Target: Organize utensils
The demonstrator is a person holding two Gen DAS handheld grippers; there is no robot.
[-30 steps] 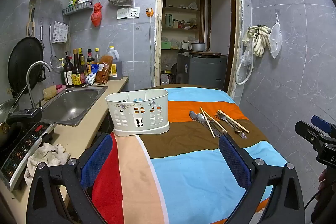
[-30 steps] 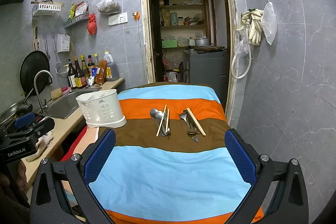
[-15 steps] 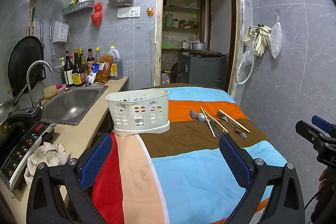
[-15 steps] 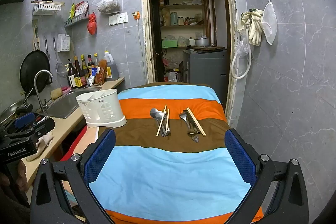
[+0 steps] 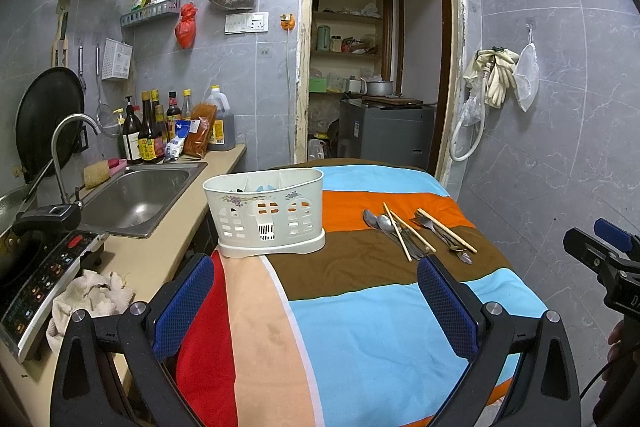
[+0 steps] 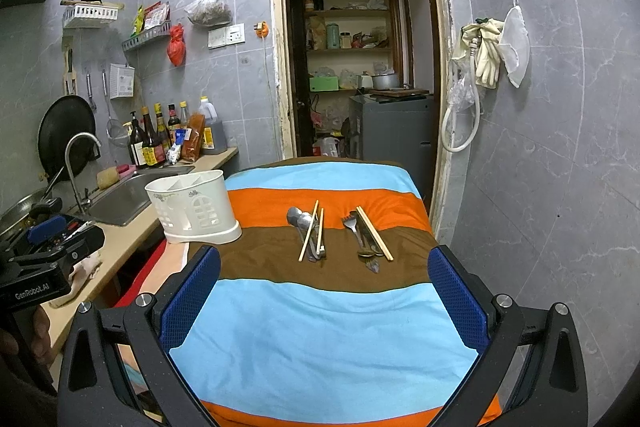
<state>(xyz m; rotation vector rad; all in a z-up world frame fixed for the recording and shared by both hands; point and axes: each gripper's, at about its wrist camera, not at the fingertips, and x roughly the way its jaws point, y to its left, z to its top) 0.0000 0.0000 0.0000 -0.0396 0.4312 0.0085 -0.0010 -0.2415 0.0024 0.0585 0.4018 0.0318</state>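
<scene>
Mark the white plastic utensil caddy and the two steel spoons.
White plastic utensil caddy (image 5: 267, 223): left wrist view, front wall.
Two steel spoons (image 6: 299, 217): right wrist view, on the bowls.

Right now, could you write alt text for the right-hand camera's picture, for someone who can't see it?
Two open gripper fingers frame a table under a striped cloth, where spoons, forks and chopsticks lie in two small piles. A white plastic holder stands at the cloth's left edge, beside a kitchen sink; an open doorway lies behind.
</scene>
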